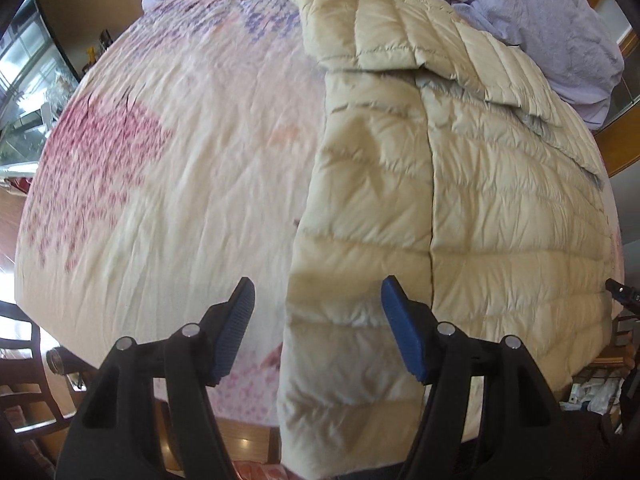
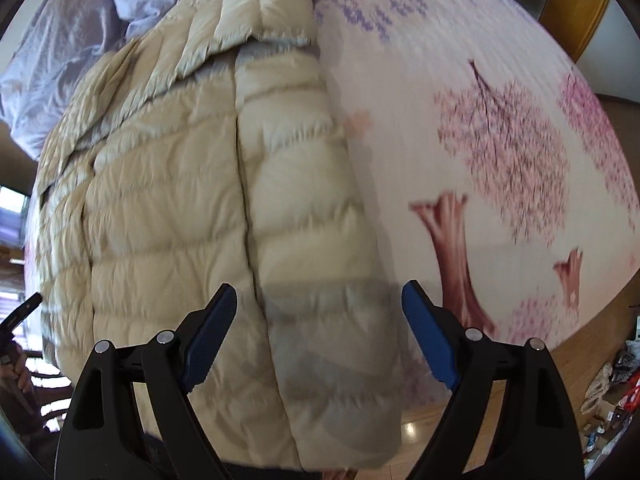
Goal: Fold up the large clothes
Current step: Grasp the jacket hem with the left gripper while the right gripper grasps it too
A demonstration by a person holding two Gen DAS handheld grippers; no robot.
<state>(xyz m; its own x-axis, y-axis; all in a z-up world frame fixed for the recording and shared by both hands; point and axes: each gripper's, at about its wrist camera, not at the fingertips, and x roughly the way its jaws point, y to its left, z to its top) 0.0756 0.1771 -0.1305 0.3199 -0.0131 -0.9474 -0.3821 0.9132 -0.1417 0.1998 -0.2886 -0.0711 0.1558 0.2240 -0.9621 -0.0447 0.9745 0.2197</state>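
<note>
Quilted beige jacket point(image 1: 440, 200) spread beyond and below both sets of jaws on flowered bedspread point(image 1: 180, 184), left gripper point(image 1: 318, 304) and right gripper point(image 2: 320, 308) gaping apart, clamping nothing

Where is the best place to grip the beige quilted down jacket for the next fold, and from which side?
Probably the beige quilted down jacket at its near hem, which hangs over the bed edge. Coming from above, the open right gripper already straddles that thick hem.

Left gripper point(image 1: 318, 292) and right gripper point(image 2: 320, 298) point downward (jaws apart).
</note>
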